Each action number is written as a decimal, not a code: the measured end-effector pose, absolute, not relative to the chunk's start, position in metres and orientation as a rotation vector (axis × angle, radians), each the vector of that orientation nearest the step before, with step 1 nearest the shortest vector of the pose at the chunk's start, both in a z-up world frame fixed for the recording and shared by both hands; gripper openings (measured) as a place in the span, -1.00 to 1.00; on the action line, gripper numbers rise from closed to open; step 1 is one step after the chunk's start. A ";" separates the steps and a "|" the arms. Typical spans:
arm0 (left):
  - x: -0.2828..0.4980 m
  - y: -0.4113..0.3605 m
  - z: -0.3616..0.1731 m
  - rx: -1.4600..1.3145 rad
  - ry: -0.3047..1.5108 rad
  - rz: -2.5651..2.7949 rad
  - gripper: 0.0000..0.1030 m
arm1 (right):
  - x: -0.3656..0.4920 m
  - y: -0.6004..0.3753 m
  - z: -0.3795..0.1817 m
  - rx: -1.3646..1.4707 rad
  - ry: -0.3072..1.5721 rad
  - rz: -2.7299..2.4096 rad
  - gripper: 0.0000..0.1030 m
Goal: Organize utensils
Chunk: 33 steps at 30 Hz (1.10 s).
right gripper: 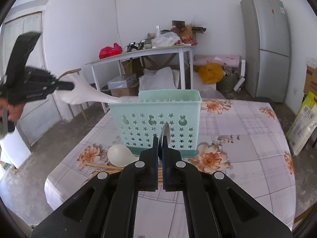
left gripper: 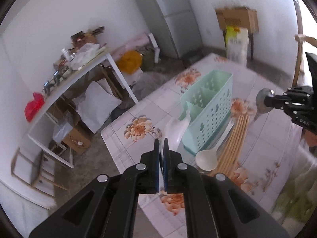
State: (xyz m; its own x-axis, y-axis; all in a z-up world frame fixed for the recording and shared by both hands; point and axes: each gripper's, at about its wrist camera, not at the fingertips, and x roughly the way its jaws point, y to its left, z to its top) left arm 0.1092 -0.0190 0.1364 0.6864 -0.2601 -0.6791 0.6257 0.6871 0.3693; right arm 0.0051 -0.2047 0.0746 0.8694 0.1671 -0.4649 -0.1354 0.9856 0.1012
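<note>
Floral tabletop point(right gripper: 247, 138) in a white-walled room; one mint caddy point(right gripper: 158, 123) upright on it, three compartments; one cream spoon point(right gripper: 120, 155) and a bundle of chopsticks point(left gripper: 233, 138) lying beside the caddy, count unclear; left tool point(left gripper: 161, 144) clenched on one white ladle point(right gripper: 87, 95), blurred, its tip over the caddy's end compartment; right tool point(right gripper: 160, 140) clenched on one steel spoon point(right gripper: 165, 132), seen edge-on, raised before the caddy; one fridge point(right gripper: 265, 45) and one cluttered side table point(right gripper: 142, 51) behind.
</note>
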 end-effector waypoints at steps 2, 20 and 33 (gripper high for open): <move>0.121 -0.029 0.138 0.660 0.675 -0.557 -0.94 | 0.005 -0.204 0.075 0.068 0.490 0.160 -0.97; 0.201 -0.048 0.142 0.251 0.793 -0.638 -0.71 | 0.002 -0.217 0.082 0.127 0.480 0.139 -0.97; 0.142 0.039 0.081 -0.246 0.693 -0.468 0.34 | -0.002 -0.252 0.183 0.257 0.232 0.246 -0.97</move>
State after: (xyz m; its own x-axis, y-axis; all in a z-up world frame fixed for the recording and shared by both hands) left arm 0.1420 0.0389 0.0810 0.6721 -0.4913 -0.5540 0.3312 0.8686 -0.3685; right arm -0.0022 -0.2525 0.1831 0.9436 0.2683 -0.1940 -0.2095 0.9376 0.2776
